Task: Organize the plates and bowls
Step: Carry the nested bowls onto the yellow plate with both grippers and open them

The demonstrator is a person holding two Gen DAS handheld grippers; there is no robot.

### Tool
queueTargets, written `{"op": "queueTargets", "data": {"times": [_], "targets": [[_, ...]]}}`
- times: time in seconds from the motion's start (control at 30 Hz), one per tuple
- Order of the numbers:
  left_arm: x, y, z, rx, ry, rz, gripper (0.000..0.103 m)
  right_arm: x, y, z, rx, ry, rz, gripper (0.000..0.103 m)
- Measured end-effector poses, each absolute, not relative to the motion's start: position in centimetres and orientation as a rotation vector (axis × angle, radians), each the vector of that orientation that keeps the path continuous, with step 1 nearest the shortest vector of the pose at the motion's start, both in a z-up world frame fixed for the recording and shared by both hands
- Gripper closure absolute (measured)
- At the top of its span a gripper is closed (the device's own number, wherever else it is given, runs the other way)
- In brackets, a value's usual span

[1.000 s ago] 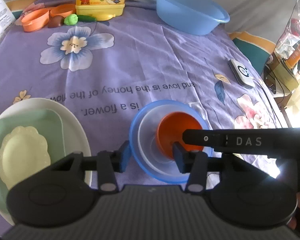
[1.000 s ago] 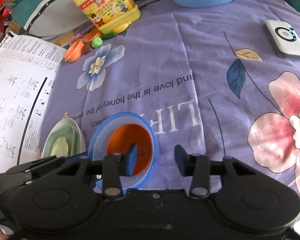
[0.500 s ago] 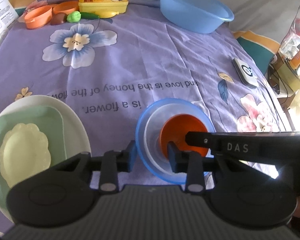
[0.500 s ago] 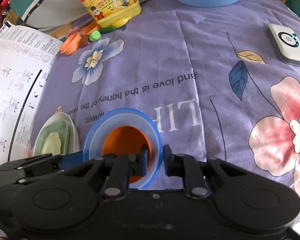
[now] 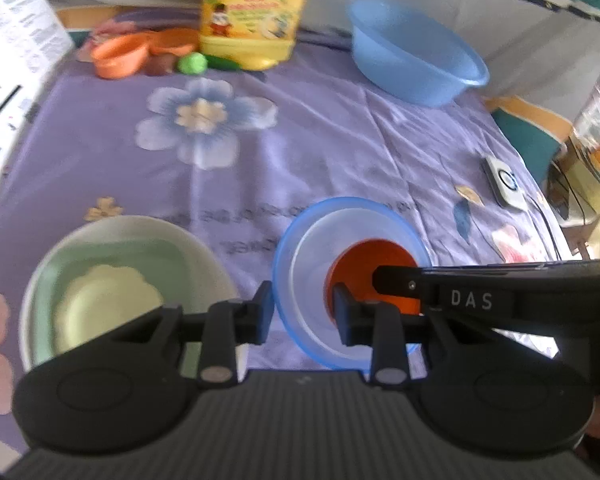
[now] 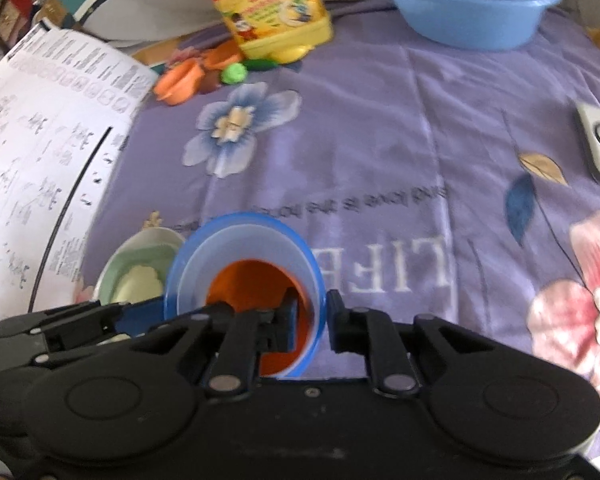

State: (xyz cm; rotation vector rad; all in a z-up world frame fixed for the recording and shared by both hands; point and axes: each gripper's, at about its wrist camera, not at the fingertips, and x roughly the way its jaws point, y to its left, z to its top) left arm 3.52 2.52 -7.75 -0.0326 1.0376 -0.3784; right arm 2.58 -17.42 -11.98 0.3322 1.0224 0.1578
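A stack of bowls, a blue bowl point(image 5: 288, 248) with a clear one and an orange bowl point(image 5: 364, 264) nested inside, sits between both grippers. My left gripper point(image 5: 304, 316) is shut on the stack's left rim. My right gripper point(image 6: 313, 320) is shut on the opposite rim, one pad inside by the orange bowl point(image 6: 244, 288) and one outside the blue bowl point(image 6: 256, 224). The stack looks slightly tilted and raised off the cloth. To its left lies a white oval plate point(image 5: 204, 256) bearing a green square plate point(image 5: 140, 256) and a pale yellow scalloped plate point(image 5: 104, 300).
At the back of the purple flowered cloth stand a yellow detergent bottle point(image 5: 252, 12), a light blue basin point(image 5: 416, 64), small orange cups point(image 5: 120, 56) and a green toy point(image 5: 192, 65). A white device point(image 5: 506, 182) lies at the right. A printed sheet point(image 6: 40, 140) covers the left edge.
Both grippers' jaws have closed onto the blue bowl's rims, left and right. Both have since risen a little with the stack, and the plates look closer to it.
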Motion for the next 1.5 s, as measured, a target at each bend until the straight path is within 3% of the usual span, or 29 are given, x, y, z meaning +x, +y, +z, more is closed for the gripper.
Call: {"op": "queueTargets", "data": {"times": [0.63, 1.5], "targets": [[3.6, 15.5, -7.0, -0.131, 1.021, -0.202, 0.073, 7.0, -3.1, -9.8, 0.158, 1.079, 0.356, 0.087], [5.0, 18.2, -10.4, -0.142, 1.081, -0.174, 0.070, 9.2, 0.5, -13.4, 0.125, 1.183, 0.388, 0.087]]}}
